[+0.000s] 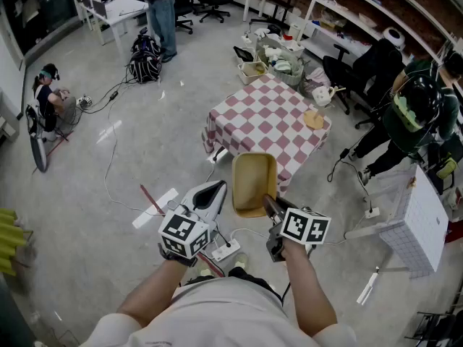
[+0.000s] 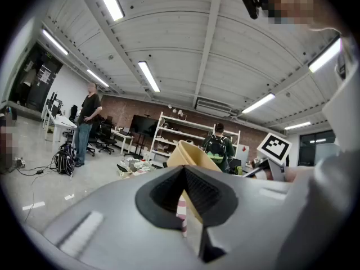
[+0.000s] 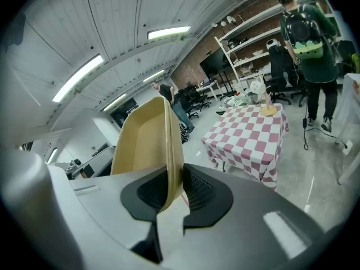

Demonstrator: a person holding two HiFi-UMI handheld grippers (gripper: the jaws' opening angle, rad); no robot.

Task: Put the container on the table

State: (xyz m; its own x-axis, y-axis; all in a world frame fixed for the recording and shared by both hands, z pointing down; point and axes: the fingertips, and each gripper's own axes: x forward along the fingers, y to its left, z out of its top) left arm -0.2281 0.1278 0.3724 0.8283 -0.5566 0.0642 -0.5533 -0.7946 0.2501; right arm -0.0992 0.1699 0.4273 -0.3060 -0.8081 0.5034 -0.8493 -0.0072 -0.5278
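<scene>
So the right gripper [image 1: 269,202] has its jaws pinched on the near wall of the tan, shallow rectangular container [image 1: 253,183]. The thin wall sits right between the two black ribbed pads. The container hangs in the air over the grey concrete floor, short of the square table with the red-and-white checkered cloth [image 1: 268,121], so it isn't set down yet.

My guess is the one-edge grip is why it stands out ahead of the jaws with its open side facing up toward the head camera. That seems fine for something this light, and it leaves the bottom free to land flat on the cloth.

The left gripper [image 1: 213,188] hovers just beside it with its jaws closed together on nothing — looks like a spare for now.

The container itself has rounded corners, a plain matte inside and a thin lip, and looks empty. It could be moulded fibre or plastic; I can't tell which.
</scene>
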